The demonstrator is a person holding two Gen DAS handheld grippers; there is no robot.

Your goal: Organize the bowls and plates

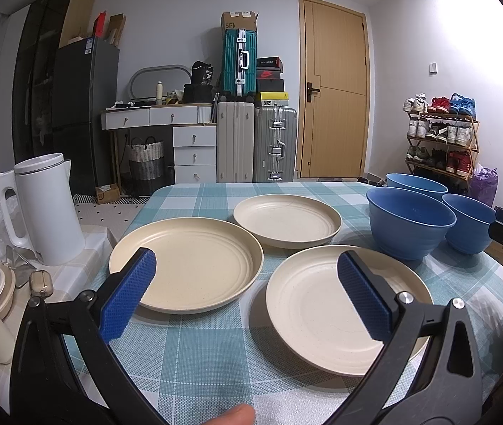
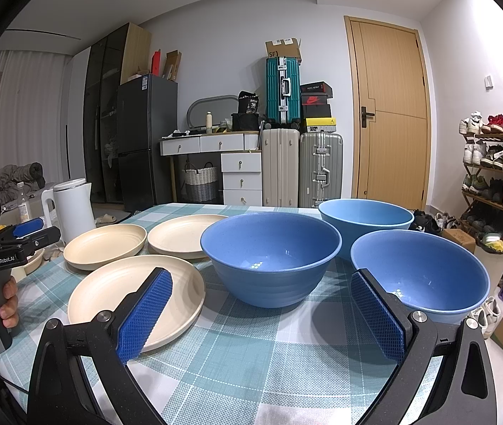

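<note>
Here, nearest plate (image 1: 322,315) below wide jaws — untouched.

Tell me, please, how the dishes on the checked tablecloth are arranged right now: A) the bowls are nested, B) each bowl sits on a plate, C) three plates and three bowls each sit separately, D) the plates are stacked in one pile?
C: the three cream plates and three blue bowls each sit separately on the tablecloth.

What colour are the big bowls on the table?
Blue. All three bowls are blue, seen best from the right wrist.
</note>
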